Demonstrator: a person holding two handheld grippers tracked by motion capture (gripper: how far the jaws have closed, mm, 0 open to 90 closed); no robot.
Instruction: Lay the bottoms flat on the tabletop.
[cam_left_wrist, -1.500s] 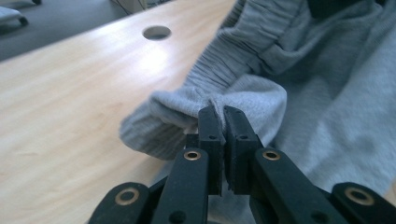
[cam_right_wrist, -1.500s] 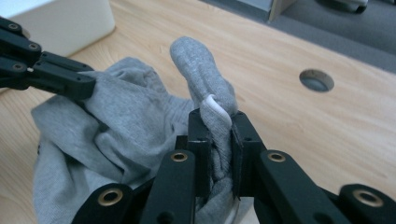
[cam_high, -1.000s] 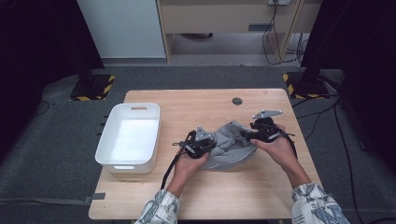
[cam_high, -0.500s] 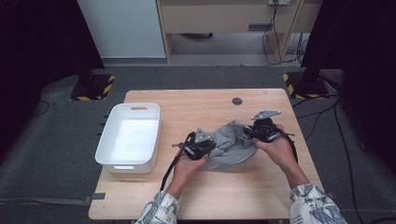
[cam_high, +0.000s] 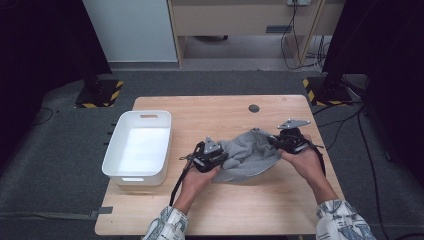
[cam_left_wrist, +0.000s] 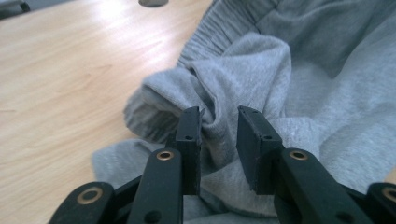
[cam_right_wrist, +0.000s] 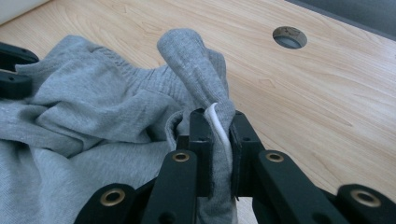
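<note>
Gripping grey garment (cam_right_wrist: 116, 107), right tool (cam_right_wrist: 219, 122)

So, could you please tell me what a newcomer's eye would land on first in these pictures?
Probably the crumpled grey garment in the middle of the wooden table, stretched between both tongs. The right tongs are clamped on a bunched fold, while the left tongs have just been opening around another fold. A white bin sits at the table's left.

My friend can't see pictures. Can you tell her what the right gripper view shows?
The right gripper pinches a bunched fold of grey cloth, with a white cord caught between its black jaws. The cloth lies crumpled on a wooden table with a round hole.
</note>
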